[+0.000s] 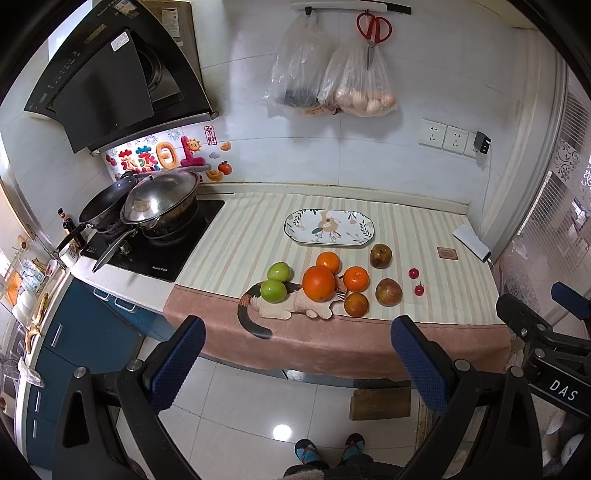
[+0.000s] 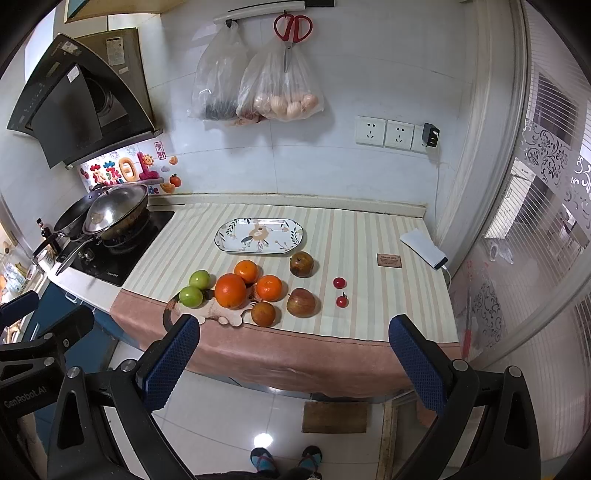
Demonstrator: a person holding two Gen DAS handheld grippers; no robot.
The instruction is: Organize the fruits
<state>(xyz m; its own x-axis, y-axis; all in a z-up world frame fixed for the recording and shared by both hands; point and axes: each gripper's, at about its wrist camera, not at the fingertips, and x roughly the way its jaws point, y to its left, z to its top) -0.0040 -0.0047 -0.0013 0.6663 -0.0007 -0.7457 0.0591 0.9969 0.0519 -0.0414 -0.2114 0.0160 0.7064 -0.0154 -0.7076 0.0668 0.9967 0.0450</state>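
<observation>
Fruit lies on a striped cloth (image 1: 251, 236) on the counter: two green apples (image 1: 274, 290), a large orange (image 1: 318, 283) with smaller oranges (image 1: 356, 279) around it, two reddish-brown apples (image 1: 388, 292) and two cherry tomatoes (image 1: 413, 273). An empty oval patterned plate (image 1: 328, 227) sits behind them. The same fruit shows in the right wrist view: large orange (image 2: 230, 290), green apples (image 2: 191, 296), plate (image 2: 259, 235). My left gripper (image 1: 297, 363) and right gripper (image 2: 295, 363) are open, empty, held off the counter's front edge above the floor.
A stove with a lidded wok (image 1: 160, 201) and a pan stands left of the cloth. Plastic bags (image 1: 362, 85) and red scissors (image 1: 373, 31) hang on the wall. A white power bank (image 1: 472, 243) lies at the right edge. A wooden block (image 1: 380, 404) sits on the floor.
</observation>
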